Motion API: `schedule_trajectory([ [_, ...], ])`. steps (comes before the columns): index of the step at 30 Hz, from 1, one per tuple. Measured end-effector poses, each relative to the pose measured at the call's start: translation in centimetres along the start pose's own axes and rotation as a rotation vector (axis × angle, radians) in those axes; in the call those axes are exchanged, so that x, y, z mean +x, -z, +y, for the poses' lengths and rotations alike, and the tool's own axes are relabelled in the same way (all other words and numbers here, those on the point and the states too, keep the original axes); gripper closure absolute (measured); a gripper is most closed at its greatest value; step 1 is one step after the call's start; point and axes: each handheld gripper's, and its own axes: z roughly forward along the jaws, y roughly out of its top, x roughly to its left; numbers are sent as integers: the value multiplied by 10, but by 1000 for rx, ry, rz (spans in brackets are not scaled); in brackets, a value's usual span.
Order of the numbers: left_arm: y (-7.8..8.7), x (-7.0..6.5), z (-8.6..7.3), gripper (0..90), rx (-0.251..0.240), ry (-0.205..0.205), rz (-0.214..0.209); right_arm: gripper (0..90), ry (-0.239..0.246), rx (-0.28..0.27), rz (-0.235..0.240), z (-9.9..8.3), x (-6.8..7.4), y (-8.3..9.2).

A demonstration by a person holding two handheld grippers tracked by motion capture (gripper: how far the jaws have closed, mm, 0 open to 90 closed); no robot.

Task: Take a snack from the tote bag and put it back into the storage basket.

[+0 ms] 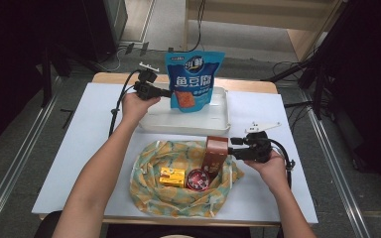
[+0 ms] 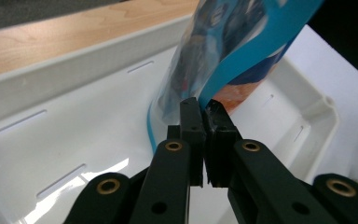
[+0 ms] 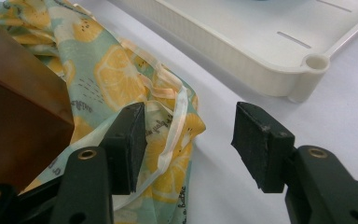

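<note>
The left gripper [image 1: 167,92] is clamped on the edge of the blue snack bag [image 1: 194,82], which stands upright in the white tray [image 1: 218,124] at twelve o'clock on the table. At four o'clock, the right gripper [image 3: 189,140] has its jaws apart with nothing between them, just beside the brown box [image 1: 215,156] on the lemon-print cloth [image 1: 151,191].

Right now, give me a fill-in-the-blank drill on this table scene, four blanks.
The left tool is shut on the edge of the blue snack ____.
That pouch stands upright in the white plastic ____.
The right tool has its jaws ____.
The brown box stands on the lemon-print ____.

Missing: pouch; tray; open; cloth
</note>
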Motion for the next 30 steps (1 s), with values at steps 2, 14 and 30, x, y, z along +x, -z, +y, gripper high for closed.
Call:
schedule_trajectory([
  [2,2,-1,1,867,-4,2,-5,452,0,0,0,0,0,0],
  [14,15,-8,-4,771,34,-33,-28,451,-1,-11,-4,-1,1,4],
  [30,35,-26,-25,643,72,-77,-68,452,18,-18,-29,3,4,14],
])
